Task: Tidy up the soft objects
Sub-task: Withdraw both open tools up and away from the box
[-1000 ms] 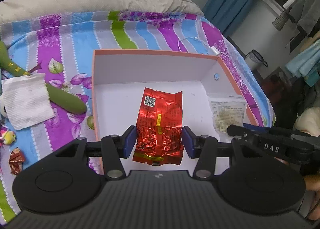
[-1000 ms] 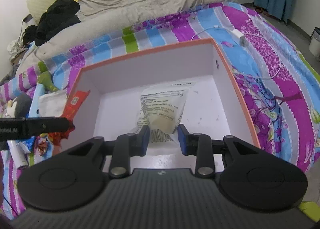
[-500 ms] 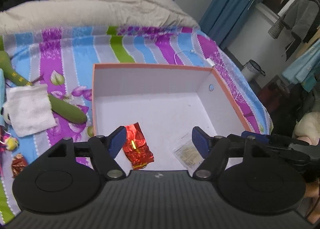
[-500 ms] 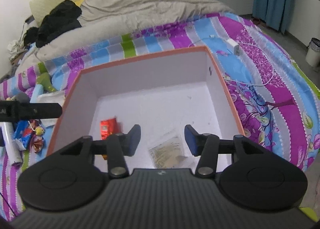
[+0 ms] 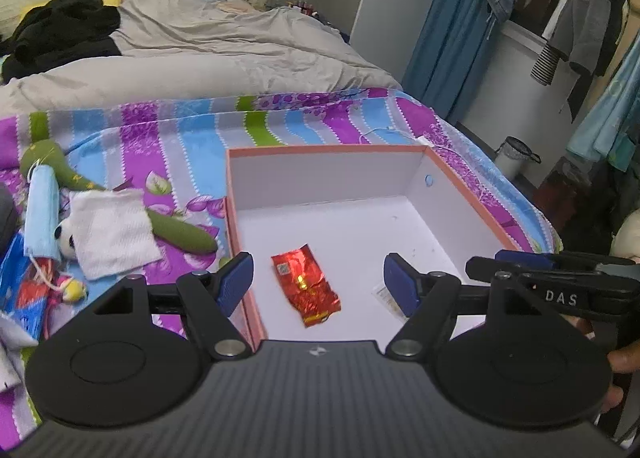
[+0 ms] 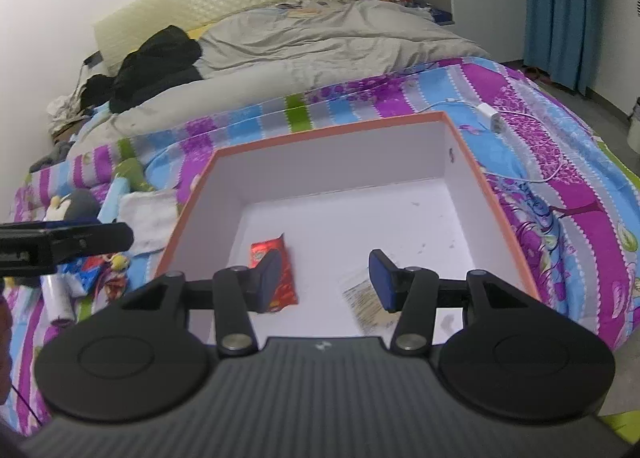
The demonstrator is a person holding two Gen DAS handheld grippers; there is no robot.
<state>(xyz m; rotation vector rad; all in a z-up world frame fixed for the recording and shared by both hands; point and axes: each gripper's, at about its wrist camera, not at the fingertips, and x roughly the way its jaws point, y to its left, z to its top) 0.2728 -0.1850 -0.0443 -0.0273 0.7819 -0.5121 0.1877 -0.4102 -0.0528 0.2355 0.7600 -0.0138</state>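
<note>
Striped bedspread (image 5: 168, 145), orange-rimmed box (image 5: 320, 149), red foil packet (image 5: 306, 284) lying diagonally inside

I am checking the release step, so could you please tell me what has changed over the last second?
The left gripper let go of the red foil packet, and the right gripper let go of the clear packet. Both packets now lie on the floor of the orange-rimmed box, and both open grippers have drawn back from them. The box, the white cloth and the green plush toy stayed put.
</note>
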